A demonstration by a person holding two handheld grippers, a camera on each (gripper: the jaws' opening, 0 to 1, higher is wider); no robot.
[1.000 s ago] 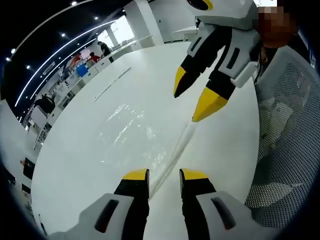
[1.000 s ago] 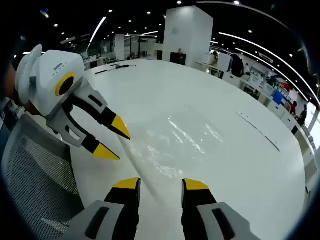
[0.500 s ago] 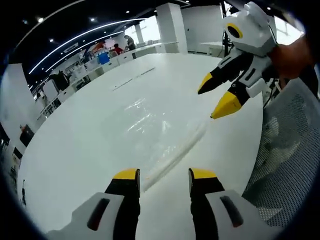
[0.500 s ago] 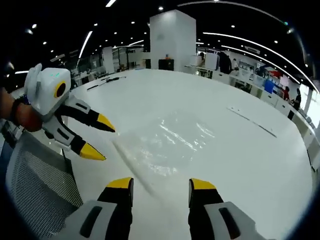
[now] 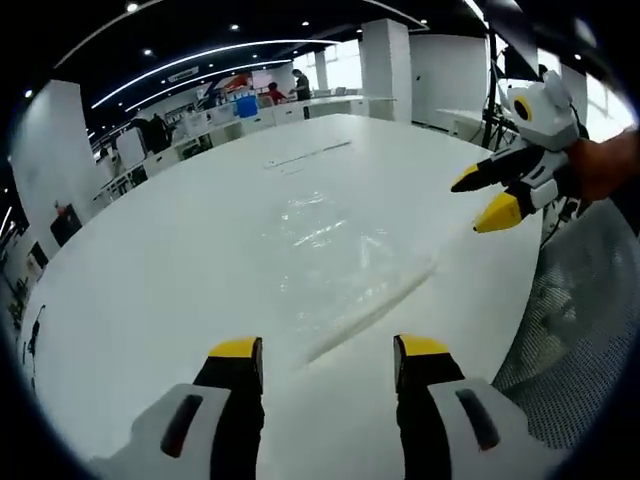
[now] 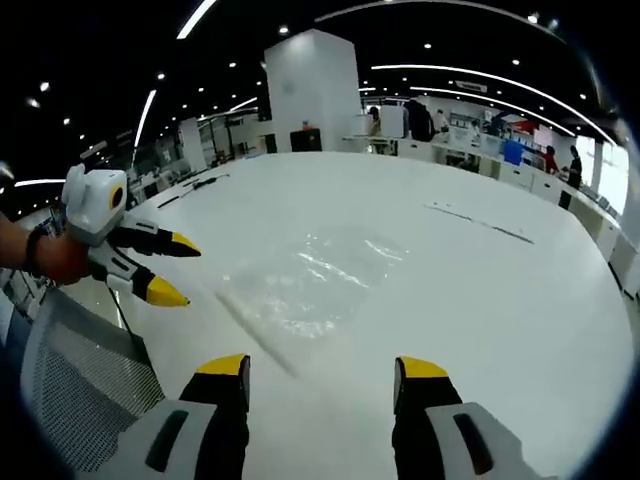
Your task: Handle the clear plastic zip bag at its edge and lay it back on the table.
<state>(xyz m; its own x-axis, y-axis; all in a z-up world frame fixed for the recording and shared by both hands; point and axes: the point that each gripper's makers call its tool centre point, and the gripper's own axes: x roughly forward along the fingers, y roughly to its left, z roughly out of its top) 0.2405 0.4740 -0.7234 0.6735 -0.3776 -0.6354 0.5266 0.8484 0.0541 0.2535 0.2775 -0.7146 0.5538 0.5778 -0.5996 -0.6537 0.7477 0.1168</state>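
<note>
Your left gripper [image 5: 328, 352] and right gripper [image 6: 320, 368] are wide apart, holding nothing; the zip bag [image 5: 335, 255] lies flat on the table [image 5: 160, 270].

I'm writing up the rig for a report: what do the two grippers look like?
Both match: the left gripper and right gripper have white-grey bodies with dark slots and black jaws tipped in yellow. The left gripper's rounded white housing bears a yellow-ringed disc.

Both views face table [image 5: 150, 280] from opposite bag [image 6: 310, 280] ends.
</note>
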